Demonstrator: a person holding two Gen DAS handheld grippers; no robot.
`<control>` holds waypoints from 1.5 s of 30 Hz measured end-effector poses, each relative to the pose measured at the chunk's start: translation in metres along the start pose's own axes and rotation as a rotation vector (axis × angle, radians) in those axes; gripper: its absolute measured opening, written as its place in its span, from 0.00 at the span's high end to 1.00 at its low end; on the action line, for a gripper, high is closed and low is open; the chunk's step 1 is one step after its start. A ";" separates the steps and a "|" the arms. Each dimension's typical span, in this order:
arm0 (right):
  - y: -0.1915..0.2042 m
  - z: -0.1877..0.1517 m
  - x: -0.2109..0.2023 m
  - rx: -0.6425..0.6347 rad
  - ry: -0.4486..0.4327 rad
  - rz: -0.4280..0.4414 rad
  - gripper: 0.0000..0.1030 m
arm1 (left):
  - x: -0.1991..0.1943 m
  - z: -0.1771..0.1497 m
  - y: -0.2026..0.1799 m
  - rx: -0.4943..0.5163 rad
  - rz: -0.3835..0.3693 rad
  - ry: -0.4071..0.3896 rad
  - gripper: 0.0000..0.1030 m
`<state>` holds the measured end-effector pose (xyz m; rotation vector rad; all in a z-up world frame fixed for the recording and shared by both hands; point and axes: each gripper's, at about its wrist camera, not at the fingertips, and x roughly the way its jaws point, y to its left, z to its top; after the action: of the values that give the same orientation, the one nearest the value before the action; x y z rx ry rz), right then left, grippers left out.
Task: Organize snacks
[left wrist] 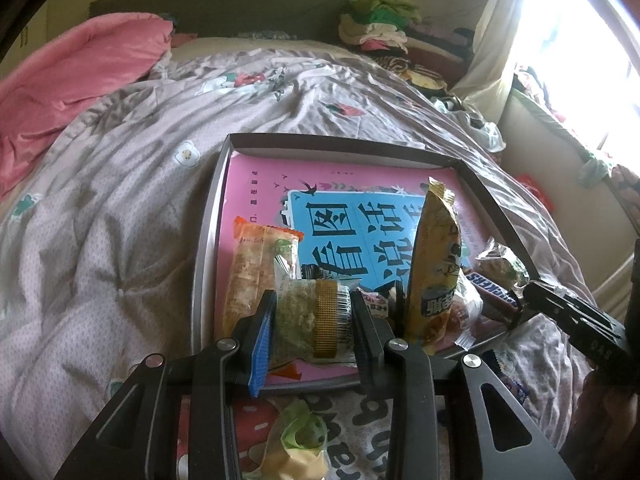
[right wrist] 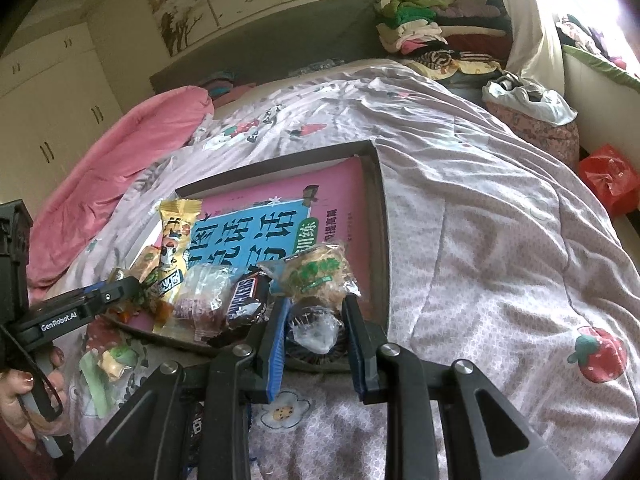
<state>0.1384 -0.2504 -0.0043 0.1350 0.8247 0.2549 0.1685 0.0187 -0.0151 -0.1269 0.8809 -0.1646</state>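
Both grippers hold snacks over the tray (left wrist: pixel 208 240).
Left gripper (left wrist: pixel 314 320) fingers clamp a green cake (left wrist: pixel 308 312); right gripper (right wrist: pixel 314 332) fingers pinch a dark cake (right wrist: pixel 312 334).

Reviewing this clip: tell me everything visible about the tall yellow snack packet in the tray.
The yellow snack packet is a long, glossy plastic pouch with a crimped top seal, a cartoon figure and dark printed characters. It looks sealed and puffed. It stands tilted inside the shallow tray, its top end raised above the pink book and its lower end down among the other wrapped snacks at the tray's near edge. A clear-wrapped pastry lies against it. Neither gripper's fingers touch it.
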 end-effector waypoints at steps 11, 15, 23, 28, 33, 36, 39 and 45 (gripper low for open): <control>0.012 0.000 -0.001 -0.040 0.001 0.019 0.73 | -0.002 -0.001 0.005 -0.015 0.001 -0.007 0.64; 0.014 -0.001 -0.002 -0.048 -0.001 0.018 0.73 | -0.002 0.000 0.006 -0.016 0.004 -0.009 0.64; 0.015 -0.001 -0.004 -0.047 -0.008 0.031 0.72 | -0.004 0.000 0.006 -0.025 0.006 -0.011 0.64; 0.016 -0.001 -0.005 -0.052 -0.010 0.034 0.72 | -0.004 0.000 0.006 -0.028 0.004 -0.013 0.64; 0.015 -0.001 -0.007 -0.052 -0.015 0.043 0.70 | -0.005 0.000 0.006 -0.030 0.008 -0.016 0.64; 0.018 -0.001 -0.007 -0.060 -0.016 0.045 0.69 | -0.005 0.000 0.006 -0.033 0.007 -0.015 0.64; 0.019 -0.001 -0.007 -0.063 -0.016 0.043 0.69 | -0.006 0.000 0.006 -0.033 0.010 -0.017 0.64; 0.014 0.000 -0.006 -0.048 -0.018 0.019 0.69 | -0.006 0.000 0.008 -0.036 0.010 -0.019 0.64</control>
<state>0.1320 -0.2391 0.0028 0.0998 0.7989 0.2913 0.1653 0.0282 -0.0119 -0.1574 0.8661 -0.1377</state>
